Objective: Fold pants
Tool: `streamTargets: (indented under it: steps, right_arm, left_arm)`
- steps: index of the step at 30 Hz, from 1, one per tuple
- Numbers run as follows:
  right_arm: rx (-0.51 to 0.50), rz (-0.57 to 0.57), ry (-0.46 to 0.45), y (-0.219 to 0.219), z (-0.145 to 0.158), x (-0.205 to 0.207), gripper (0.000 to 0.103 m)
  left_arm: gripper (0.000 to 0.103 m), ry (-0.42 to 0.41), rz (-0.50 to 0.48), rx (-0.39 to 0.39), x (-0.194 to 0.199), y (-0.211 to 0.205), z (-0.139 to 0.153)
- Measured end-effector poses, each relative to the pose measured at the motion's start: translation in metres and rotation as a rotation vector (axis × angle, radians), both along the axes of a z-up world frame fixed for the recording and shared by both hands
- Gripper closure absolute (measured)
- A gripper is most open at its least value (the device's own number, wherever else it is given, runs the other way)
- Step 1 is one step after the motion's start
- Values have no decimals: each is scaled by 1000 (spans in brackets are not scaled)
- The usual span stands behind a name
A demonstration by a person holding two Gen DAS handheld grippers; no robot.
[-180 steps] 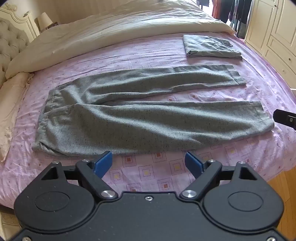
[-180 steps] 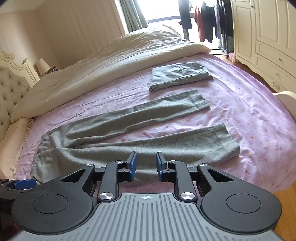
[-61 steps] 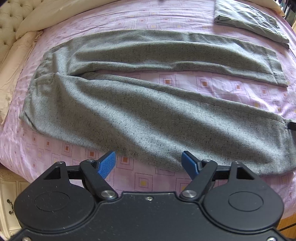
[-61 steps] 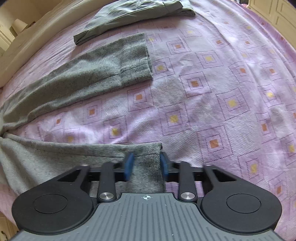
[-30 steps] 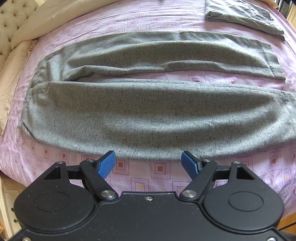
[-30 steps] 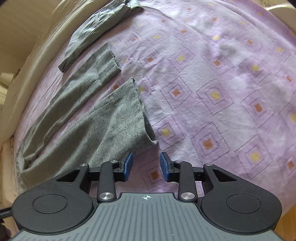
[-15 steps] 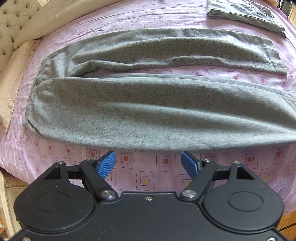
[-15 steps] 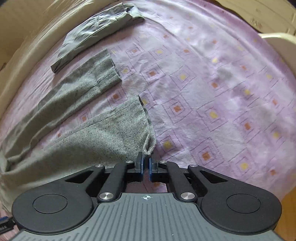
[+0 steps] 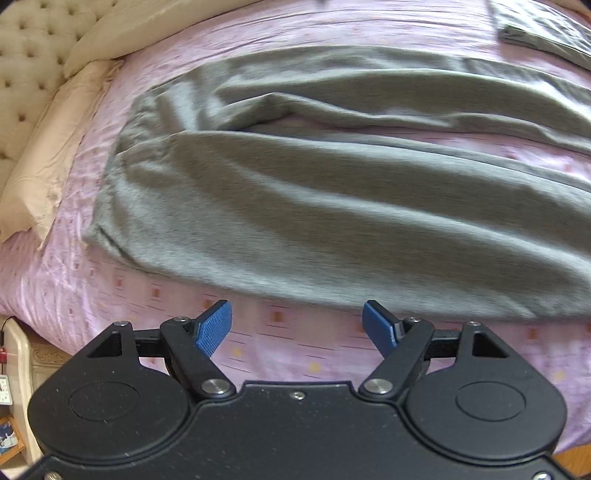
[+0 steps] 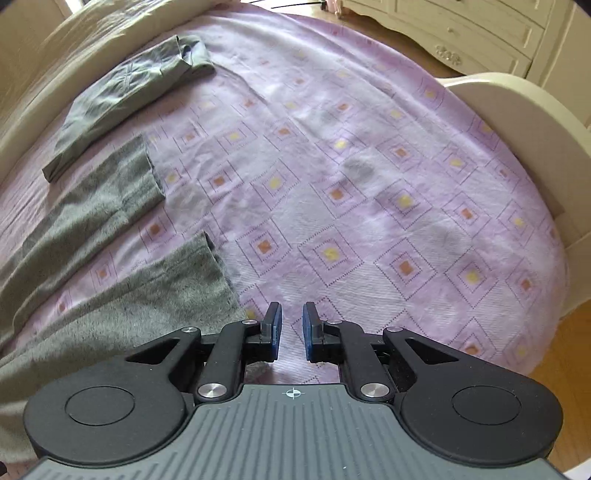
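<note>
Left tongs (image 9: 297, 326) — spread wide, nothing between the blue pads, hovering over bare pink bedsheet (image 9: 280, 332) just short of the near edge of the pants (image 9: 332, 221).

Right tongs (image 10: 291, 330) — a narrow gap between the pads and the jaws opening; only sheet shows in that gap. The near leg's cuff (image 10: 218, 273) lies just to their left, no cloth pinched that can be made out.

Pants — grey, spread lengthwise on the bed, waistband (image 9: 110, 184) far to the left of the left tongs, both legs running right, a strip of sheet between them.

Step in hand, as judged: taking the near leg at waist end and cuff to lay it over the far leg (image 10: 110, 184). To do it well — bite both layers of cloth at the very edge, not the sheet beneath; lift both ends together; keep the leg taut so it lands seam on seam.

Beyond, further off: another grey garment, folded (image 10: 129, 96), past the far leg; cream duvet (image 9: 147, 33) and tufted headboard (image 9: 29, 55).

Hard to read: the left view is smeared by motion, so weave and hem detail are lost. The near cuff's lower corner is hidden behind the right tongs' body. Legs are cut off at the left view's right edge.
</note>
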State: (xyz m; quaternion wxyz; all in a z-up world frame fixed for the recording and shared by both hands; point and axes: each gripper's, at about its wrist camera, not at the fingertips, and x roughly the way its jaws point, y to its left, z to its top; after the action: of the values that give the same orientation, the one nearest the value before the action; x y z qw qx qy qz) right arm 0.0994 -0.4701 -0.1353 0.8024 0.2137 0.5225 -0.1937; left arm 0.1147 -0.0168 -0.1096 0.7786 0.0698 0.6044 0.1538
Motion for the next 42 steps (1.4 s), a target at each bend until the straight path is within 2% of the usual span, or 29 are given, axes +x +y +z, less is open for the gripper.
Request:
streamTargets:
  steps: [5,14,17,20,22,26,28,30,32,33,34,38,40,42]
  right_arm:
    - [-4,25,-42,54,15,3,91]
    - [12,125,-44,206,33,9,91]
    - [28,142,-58,247,40,13,91]
    - [32,164,-68,278,47,15,91]
    - [23,181,-68,295,50,16,91]
    - [4,191,-65,314,56,14,91]
    - [0,187,-62,318,58,13,91]
    - [-9,185,-59,322,60,10,91]
    - [-16,184,-55,325,61,9,91]
    - [-16,183,-53,326,60,10,91]
    - [-15,184,-49,327,59,10,91]
    - [0,184,-39,330,56,15,91]
    - [2,192,-42,329,56,18,91]
    - [10,206,-40,330,53,23,91]
  left_arm:
    - [24,1,91,11,5,82,-14]
    - [24,-37,283,-24,10,254,-33]
    - [24,-52,323,-35,14,296,-40]
    - [24,-67,328,-41,18,323,-50]
    - [23,-47,321,-67,24,335,-63]
    - [22,-23,323,-115,32,341,-80]
    - [12,-28,360,-124,31,346,-84]
    - [9,-53,441,-172,27,357,-85]
    - [24,-85,517,-305,23,373,-86]
    - [51,-119,535,-380,21,377,-83]
    - [96,-144,547,-419,19,378,-78]
    - [94,-120,495,-221,23,358,-53]
    - [93,-121,482,-180,19,355,-47]
    - [93,-67,473,-149,22,356,-54]
